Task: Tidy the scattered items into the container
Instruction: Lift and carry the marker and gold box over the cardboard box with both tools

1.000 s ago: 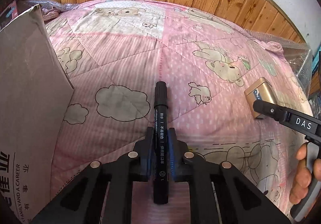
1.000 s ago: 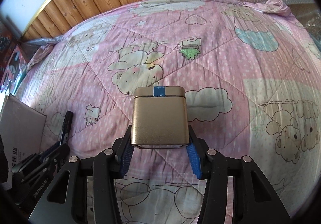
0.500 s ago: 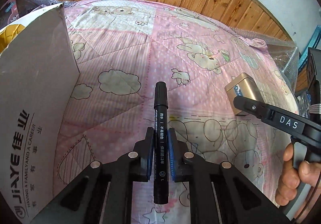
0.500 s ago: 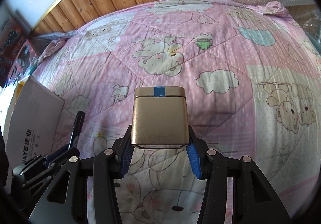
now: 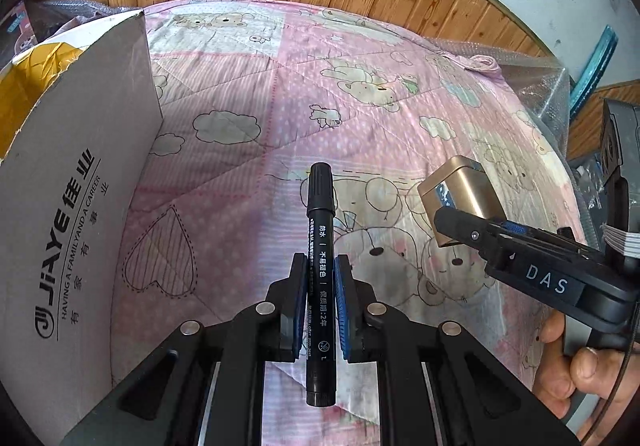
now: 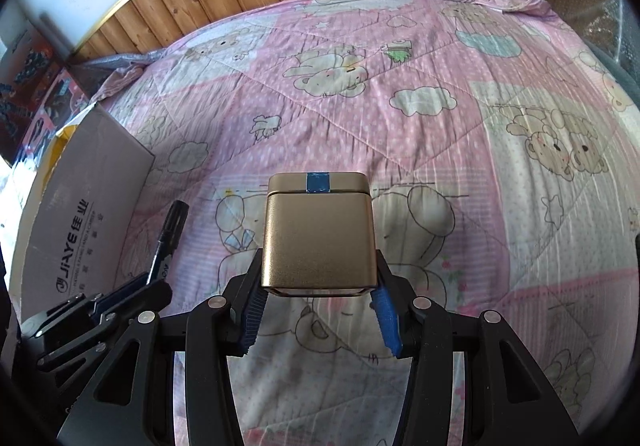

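Holding both finds clear of the quilt, the person has each ready to drop into the cardboard box. The left gripper is clamped lengthwise on a black marker, right of the box; the right gripper pinches a gold tin, farther right.

Printed words on the box, the gripper and the marker

The cardboard box reads "JiAYE" and "HAVING A FAMILY AND A CAREER" beside Chinese characters; the right gripper carries "DAS"; the black marker bears white Chinese print and an "L".
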Tool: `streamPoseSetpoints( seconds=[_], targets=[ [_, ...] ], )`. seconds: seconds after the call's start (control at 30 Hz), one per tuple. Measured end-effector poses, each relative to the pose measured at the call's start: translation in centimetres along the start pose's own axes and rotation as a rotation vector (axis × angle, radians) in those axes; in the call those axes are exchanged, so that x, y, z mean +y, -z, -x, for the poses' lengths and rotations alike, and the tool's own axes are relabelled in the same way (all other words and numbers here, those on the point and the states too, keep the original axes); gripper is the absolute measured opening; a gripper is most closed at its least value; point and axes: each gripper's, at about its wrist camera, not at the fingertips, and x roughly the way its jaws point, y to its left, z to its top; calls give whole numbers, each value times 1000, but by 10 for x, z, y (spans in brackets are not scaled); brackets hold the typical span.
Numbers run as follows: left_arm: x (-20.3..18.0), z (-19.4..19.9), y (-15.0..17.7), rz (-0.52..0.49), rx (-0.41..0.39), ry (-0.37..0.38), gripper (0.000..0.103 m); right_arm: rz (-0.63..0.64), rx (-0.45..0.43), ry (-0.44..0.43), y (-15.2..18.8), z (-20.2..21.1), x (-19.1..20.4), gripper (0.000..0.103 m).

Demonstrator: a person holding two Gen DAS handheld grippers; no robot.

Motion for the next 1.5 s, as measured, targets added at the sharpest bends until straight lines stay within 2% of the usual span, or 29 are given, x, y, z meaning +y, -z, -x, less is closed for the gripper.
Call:
streamPoseSetpoints(
  seconds=[0.77,1.5],
  targets=[
    [-14,63,40,-48,-29,71,14,-42,3,-11,80,46,29,51],
    [1,122,78,-52,-67,134,14,26,-13,-72,126,87,90,51]
  ],
)
